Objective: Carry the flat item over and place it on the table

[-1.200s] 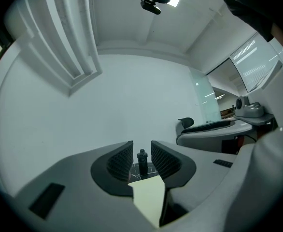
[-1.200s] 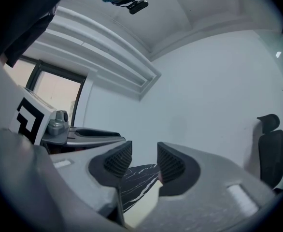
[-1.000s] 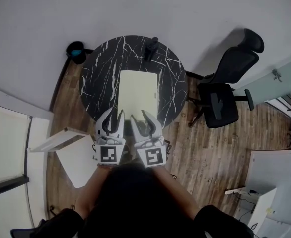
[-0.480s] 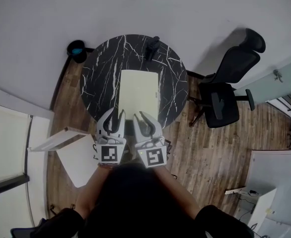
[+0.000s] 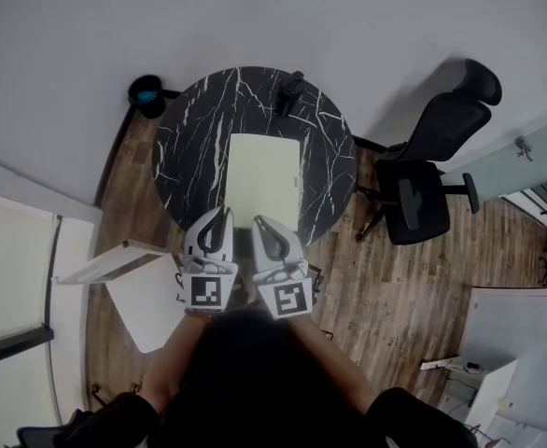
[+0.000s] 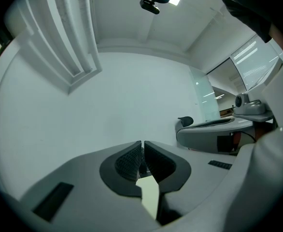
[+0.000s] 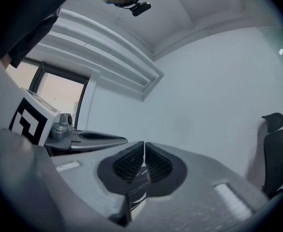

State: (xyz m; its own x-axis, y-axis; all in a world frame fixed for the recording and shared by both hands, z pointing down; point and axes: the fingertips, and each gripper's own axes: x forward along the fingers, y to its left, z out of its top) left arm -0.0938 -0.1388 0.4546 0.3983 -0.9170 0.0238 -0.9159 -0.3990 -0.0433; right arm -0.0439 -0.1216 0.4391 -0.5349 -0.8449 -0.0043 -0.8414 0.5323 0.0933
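The person's dark head and shoulders fill the bottom of the head view and hide their forearms, so only the two tongs show past them. A small dark object (image 5: 290, 90) stands at the table's far rim; I can't make out what it is. In the left gripper view the pale sheet (image 6: 150, 197) is just a sliver seen under the pads. The right gripper view gives the same narrow peek of veined marble and a bit of pale edge.

The left gripper (image 5: 221, 215) and the right gripper (image 5: 259, 222) sit side by side at the table's near rim, pointing level across it. Both have just been closing, and each now stands clenched, pads together with nothing pinched between them. The sheet lies below the jaws, not in them. The left tips are beside the sheet's near left corner and the right tips are over its near edge.

The sheet (image 5: 265, 180) lies flat on the round black marble table (image 5: 185, 157), a little right of centre. Its near edge is close to the near rim. There is a wide stretch of bare marble to its left and a narrower band to its right.

A black office chair (image 5: 423, 175) stands close by the table's right side. A teal bin (image 5: 144, 93) sits at the table's far left by the white wall (image 5: 255, 17). White panels (image 5: 143, 297) lie on the wooden floor (image 5: 413, 278) off the table's near left.
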